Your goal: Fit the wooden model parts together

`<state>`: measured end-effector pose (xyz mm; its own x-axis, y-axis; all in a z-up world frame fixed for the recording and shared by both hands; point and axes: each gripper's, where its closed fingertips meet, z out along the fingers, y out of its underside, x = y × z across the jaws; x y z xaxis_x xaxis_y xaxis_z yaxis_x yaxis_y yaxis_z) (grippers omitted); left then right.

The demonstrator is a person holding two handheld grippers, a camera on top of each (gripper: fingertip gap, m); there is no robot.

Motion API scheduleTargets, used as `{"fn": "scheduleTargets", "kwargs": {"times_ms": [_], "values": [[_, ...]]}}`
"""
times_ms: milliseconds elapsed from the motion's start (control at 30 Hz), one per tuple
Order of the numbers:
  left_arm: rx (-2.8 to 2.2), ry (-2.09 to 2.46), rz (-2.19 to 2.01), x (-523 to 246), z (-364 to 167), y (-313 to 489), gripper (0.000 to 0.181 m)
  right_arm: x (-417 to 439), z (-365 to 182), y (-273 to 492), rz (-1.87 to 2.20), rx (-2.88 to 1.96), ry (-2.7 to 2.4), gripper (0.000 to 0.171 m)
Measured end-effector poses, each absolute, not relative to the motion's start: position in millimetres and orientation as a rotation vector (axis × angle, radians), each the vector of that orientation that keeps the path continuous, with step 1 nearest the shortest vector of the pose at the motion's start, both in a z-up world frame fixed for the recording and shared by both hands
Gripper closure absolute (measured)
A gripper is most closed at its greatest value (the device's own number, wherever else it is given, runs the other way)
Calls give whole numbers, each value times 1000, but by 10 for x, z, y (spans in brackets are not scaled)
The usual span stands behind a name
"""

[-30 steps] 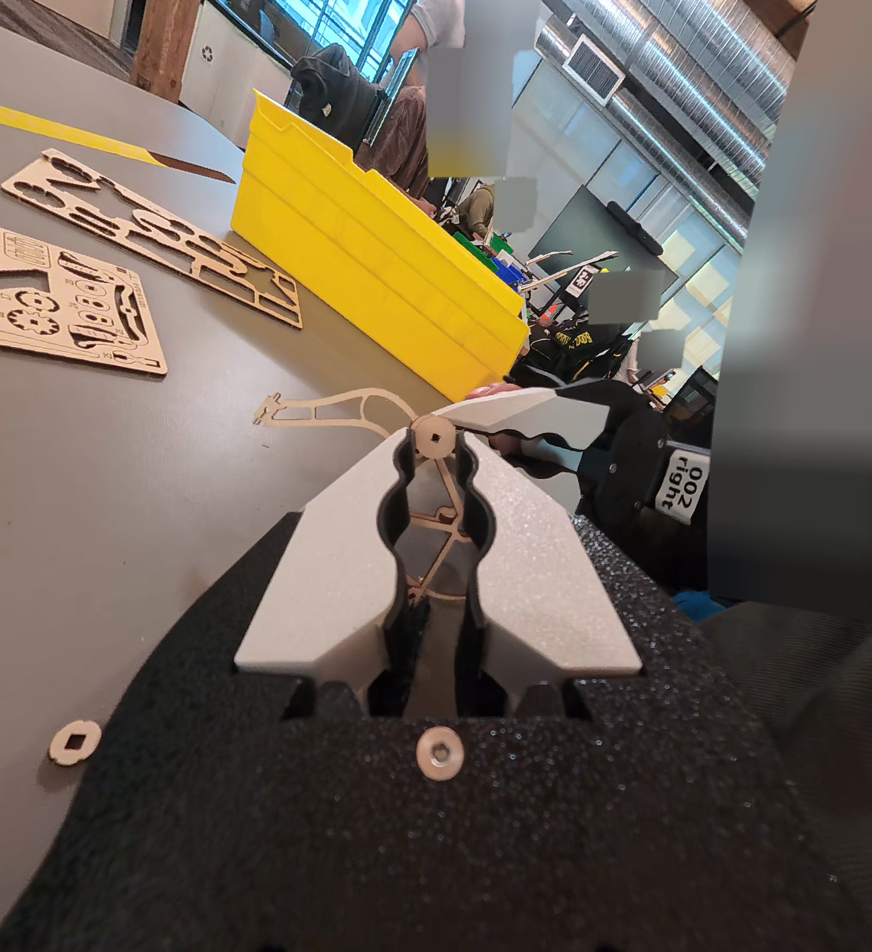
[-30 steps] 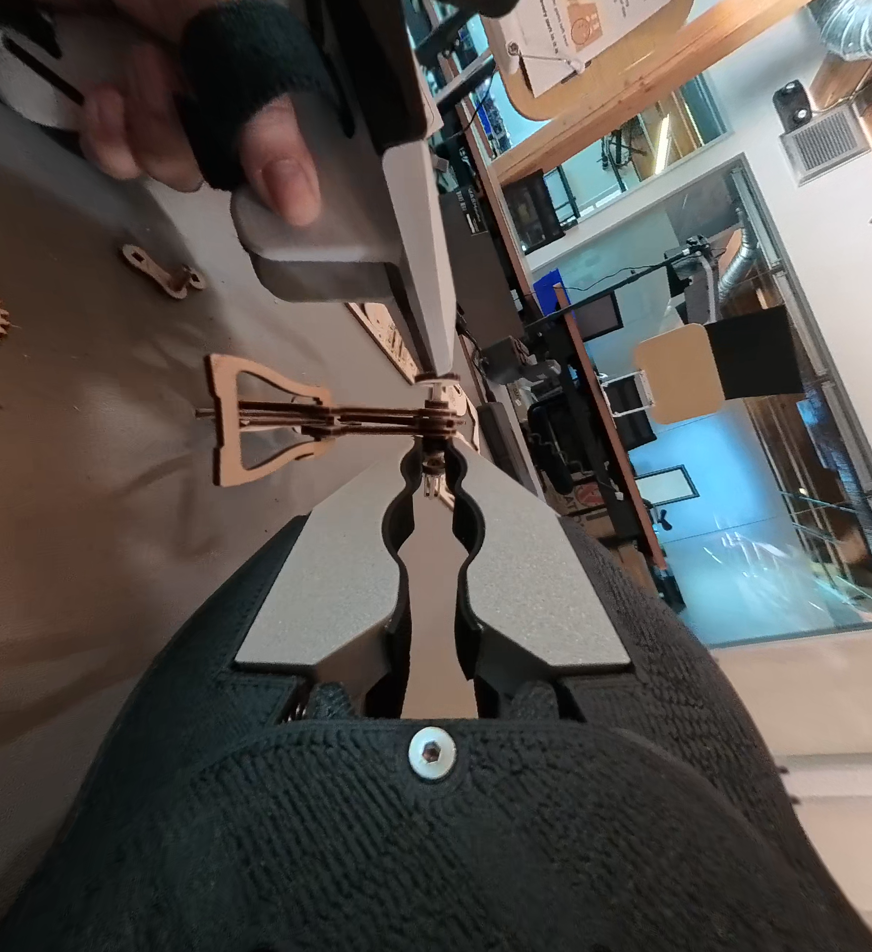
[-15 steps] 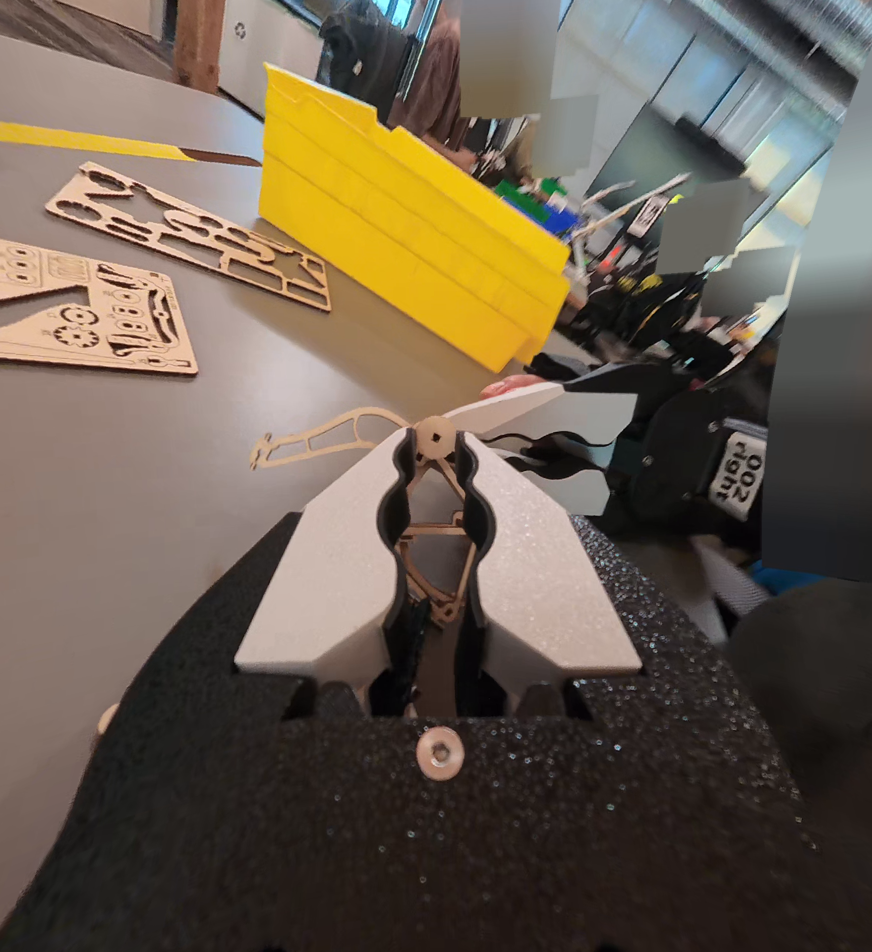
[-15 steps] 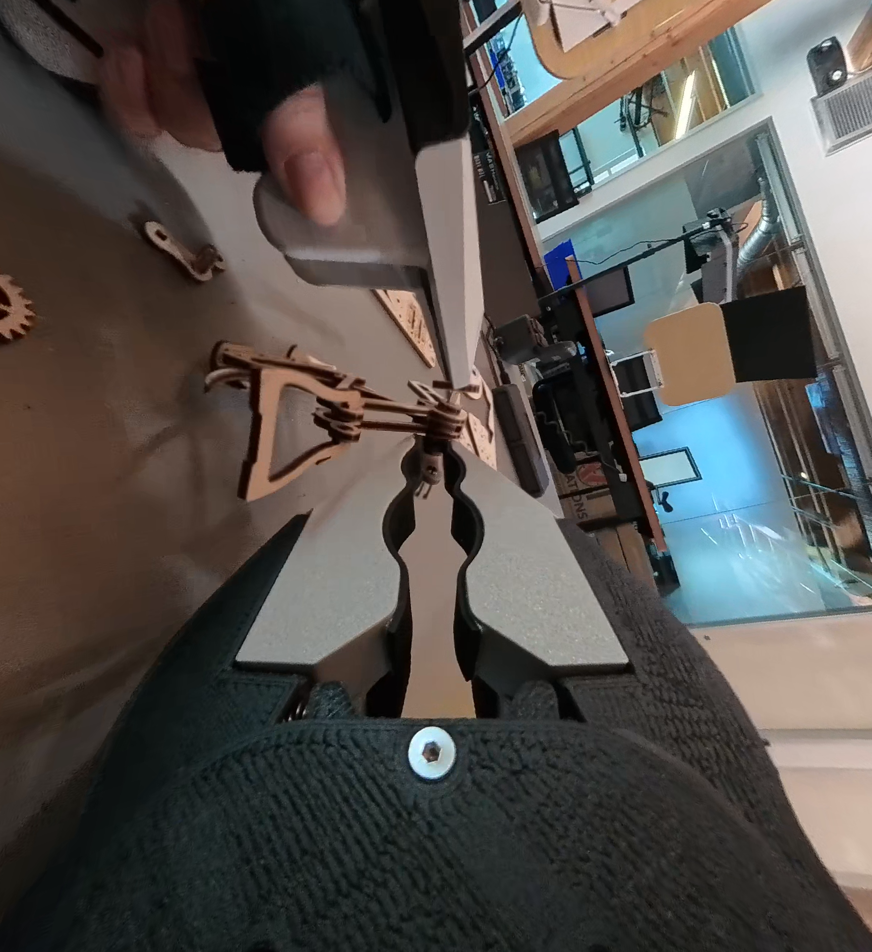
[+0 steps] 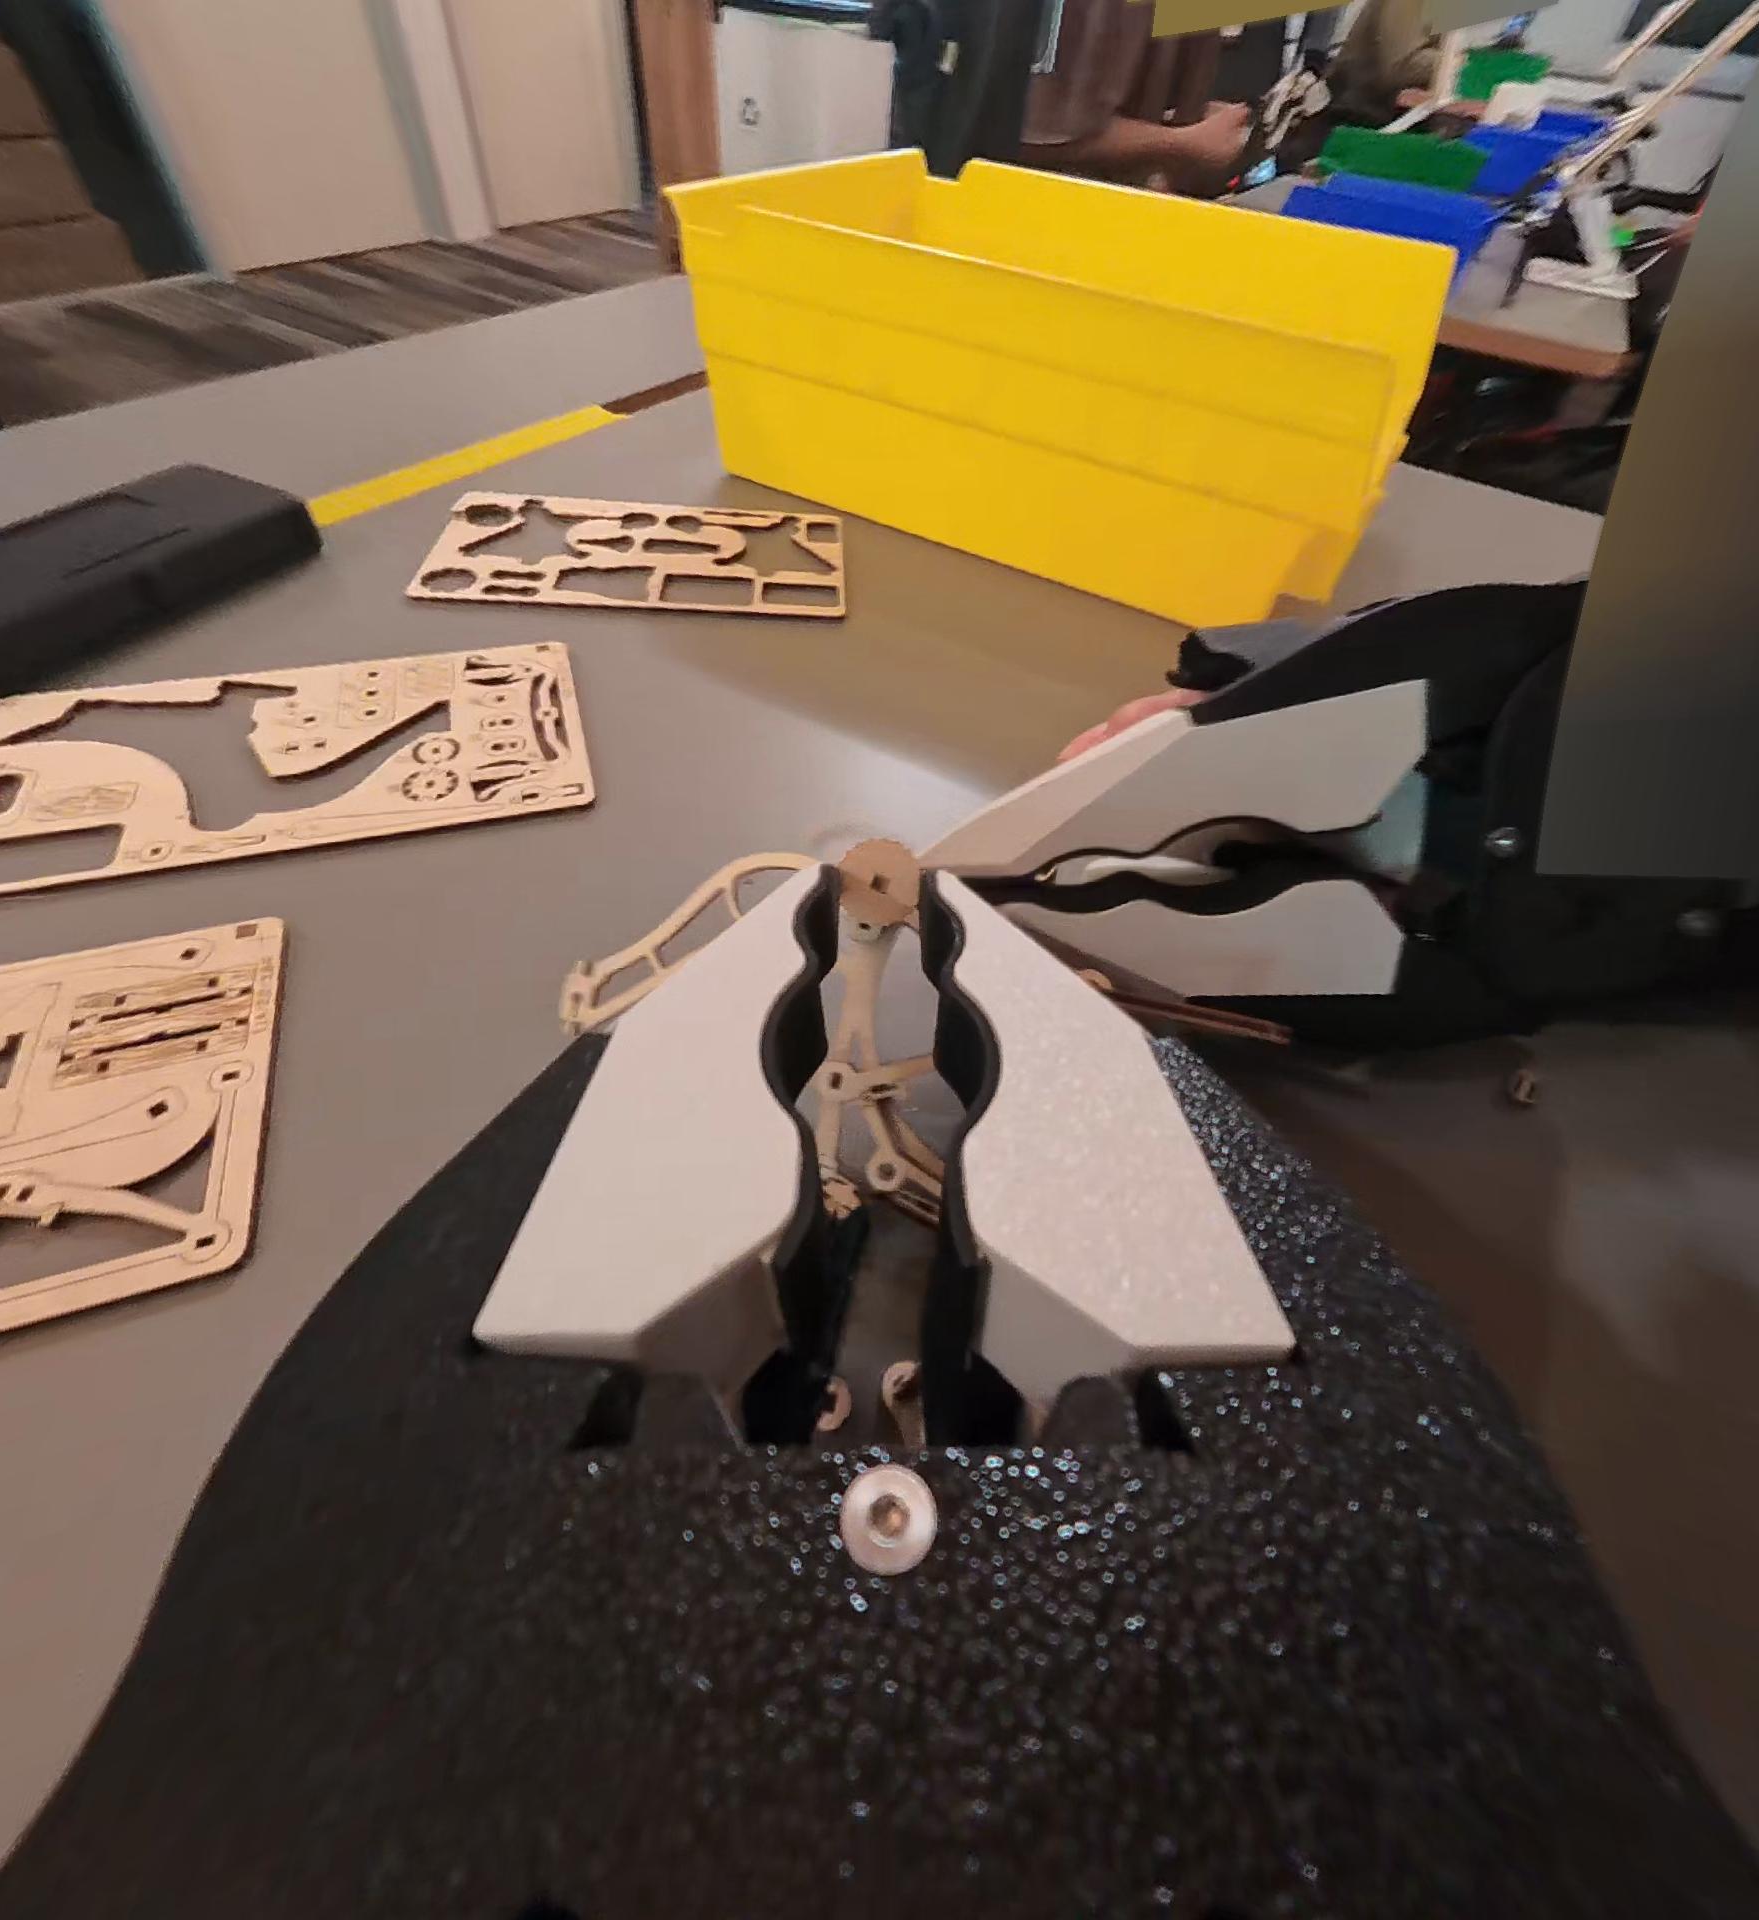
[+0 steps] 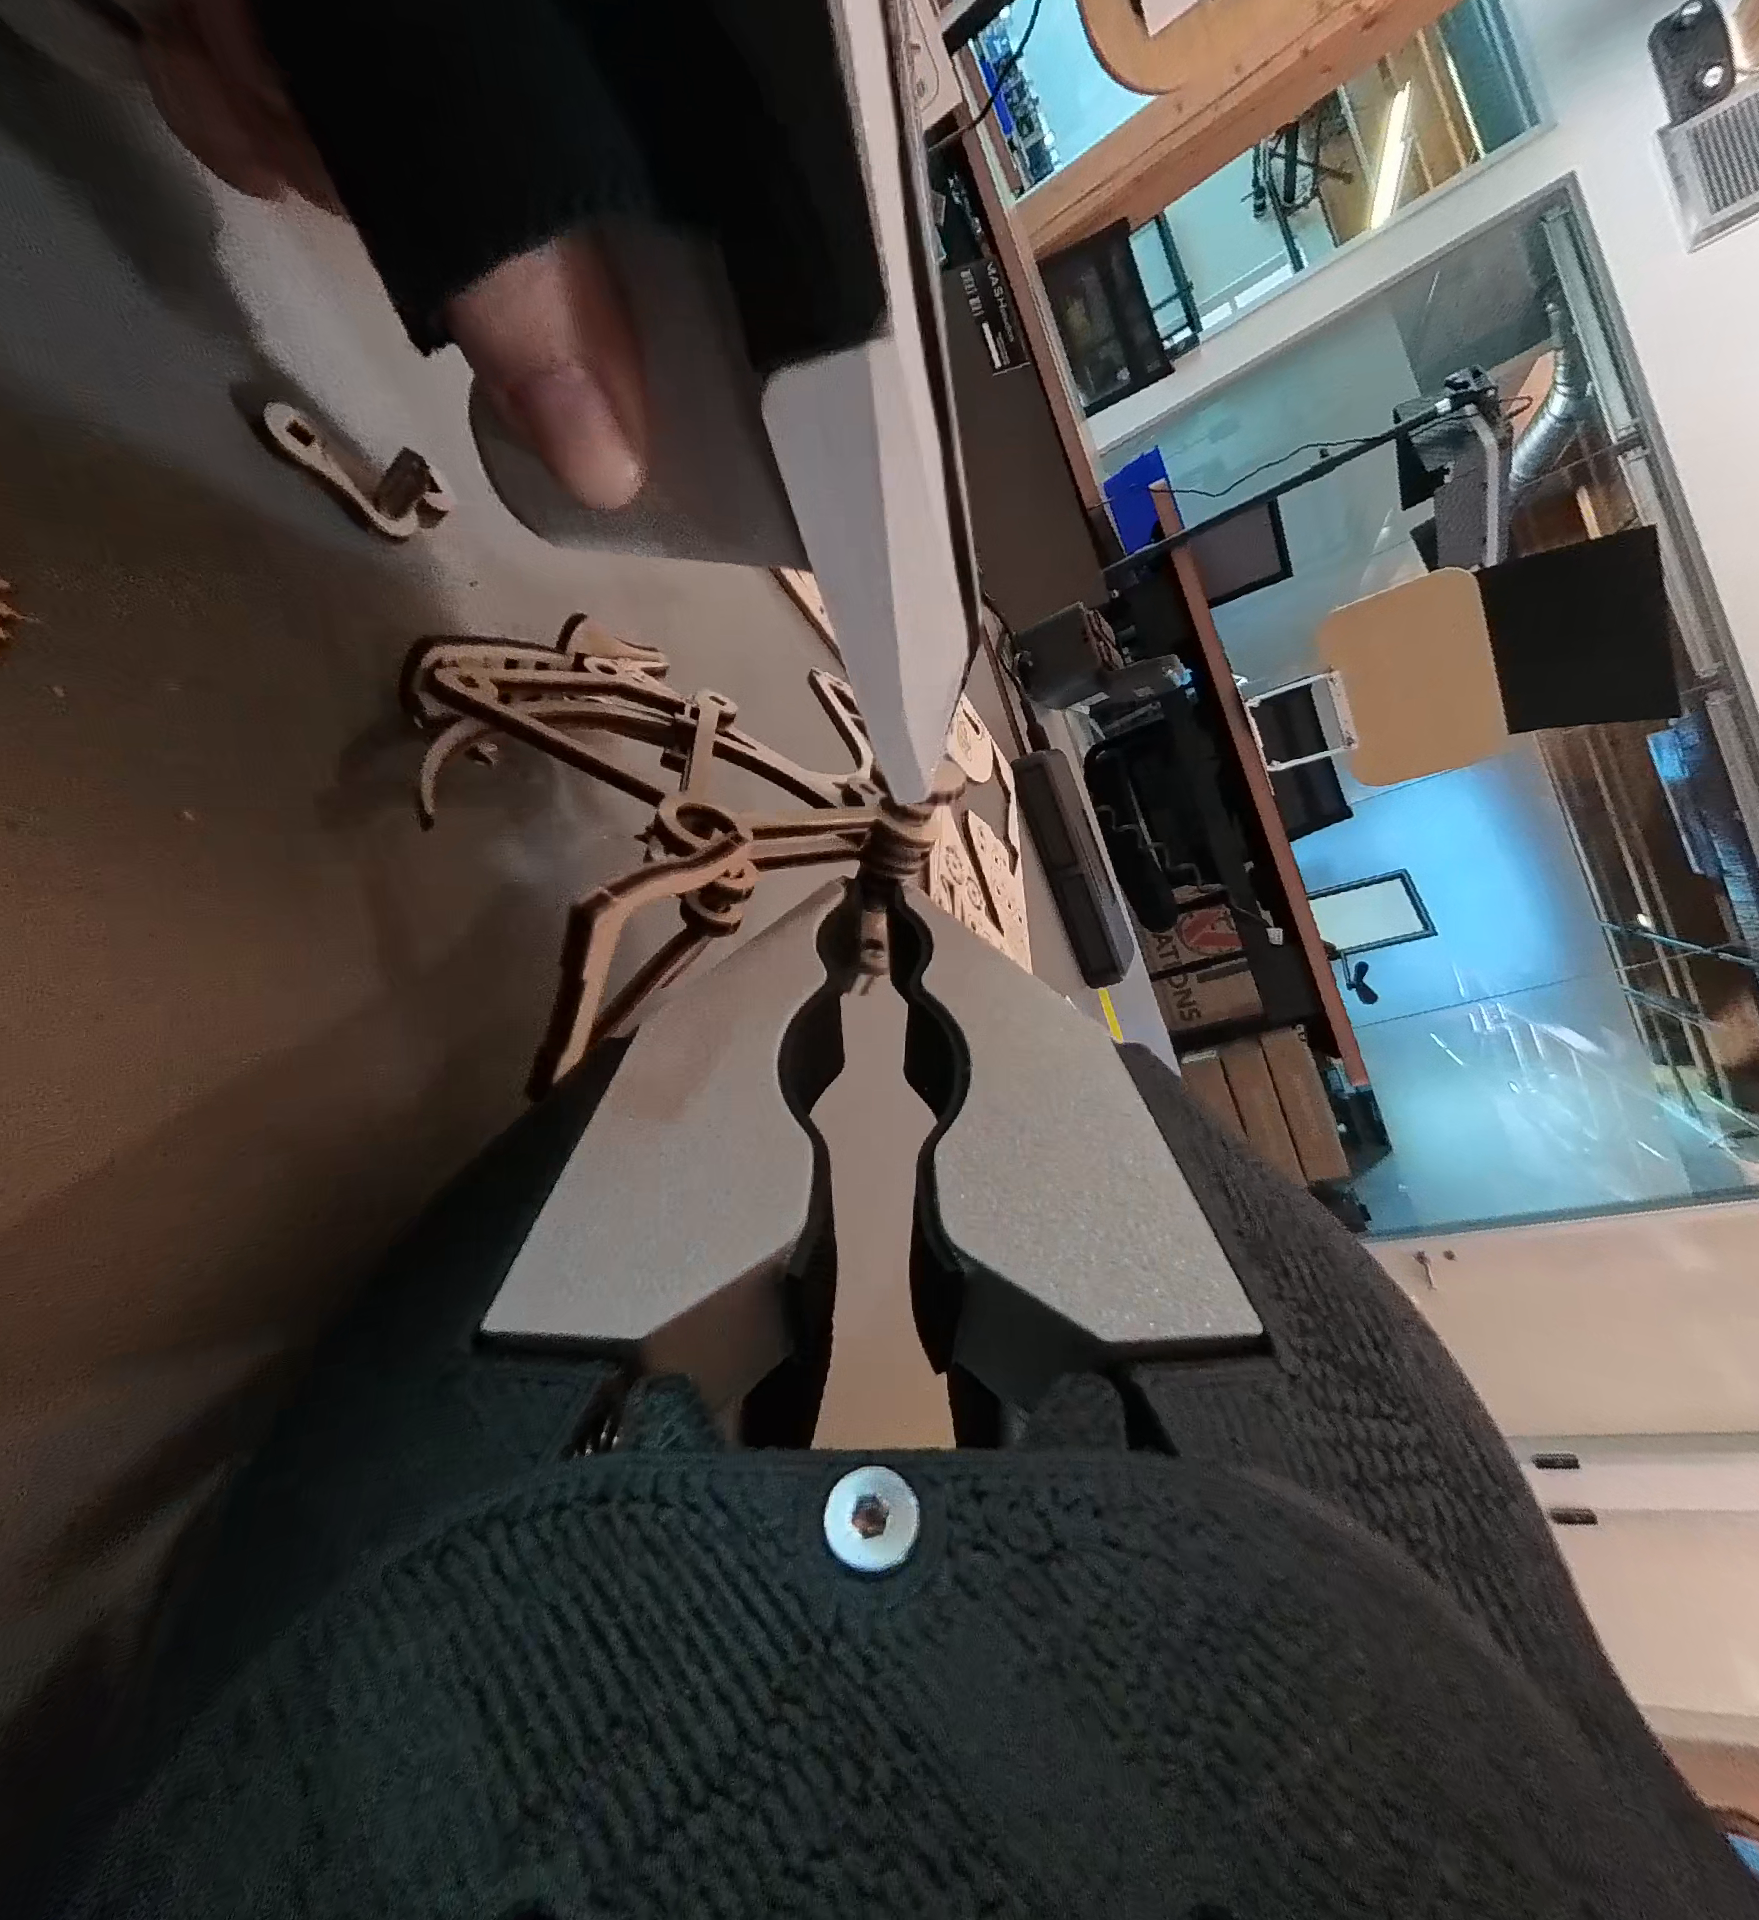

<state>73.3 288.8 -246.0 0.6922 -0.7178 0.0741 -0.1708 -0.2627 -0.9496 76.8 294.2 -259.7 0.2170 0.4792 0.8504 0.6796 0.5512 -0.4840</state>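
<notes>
My left claw (image 5: pixel 880 902) is clenched on the small gear hub of the wooden model (image 5: pixel 859 1081), held above the grey table (image 5: pixel 418 987); my right claw (image 6: pixel 880 914) pinches that hub from the other side. Punched wooden sheets (image 5: pixel 262 764) and a yellow bin (image 5: pixel 1041 416) lie beyond
</notes>
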Motion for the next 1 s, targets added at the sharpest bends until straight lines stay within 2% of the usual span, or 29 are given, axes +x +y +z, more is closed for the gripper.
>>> {"fn": "scheduleTargets", "kwargs": {"times_ms": [300,467,633,1000], "values": [[-1752,630,-674,615,-2364,2886,168,805,-2518,2991,-154,-1078,-1364,171],[-1706,629,-667,521,-2305,2880,168,957,-2408,3107,109,-1228,-1232,171],[-1641,710,-611,554,-2271,2809,168,966,-2355,3024,352,-1271,-1244,161],[-1461,663,-606,483,-2037,2751,168,877,-2445,2905,396,-1250,-1355,154]]}}
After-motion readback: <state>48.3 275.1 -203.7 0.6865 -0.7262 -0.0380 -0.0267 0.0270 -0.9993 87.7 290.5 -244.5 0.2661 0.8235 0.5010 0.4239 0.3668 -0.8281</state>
